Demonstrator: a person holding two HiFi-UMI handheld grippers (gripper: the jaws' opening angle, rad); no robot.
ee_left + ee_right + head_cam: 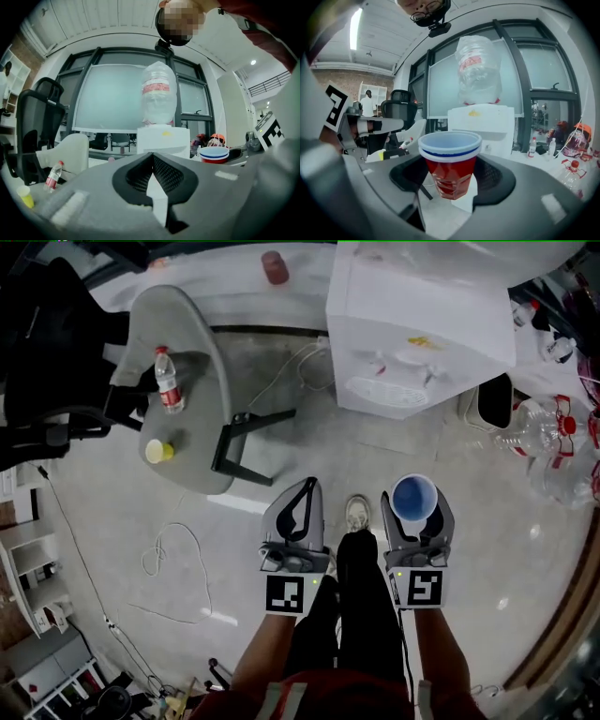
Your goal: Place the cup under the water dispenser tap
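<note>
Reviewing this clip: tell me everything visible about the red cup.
The red plastic cup has a white rim with a blue band and a pale inside that looks empty. It tapers downward, with a faceted lower wall. It stands upright, clamped by its sides between the jaws of the right tool, off the floor, short of the white water dispenser ahead.

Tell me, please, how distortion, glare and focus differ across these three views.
Head view: little distortion, the water dispenser top washed out white, glare spots on the floor. Left gripper view: strong fisheye, dark corners, bowed window frames. Right gripper view: same fisheye; the cup sharp, a ceiling light flaring.
</note>
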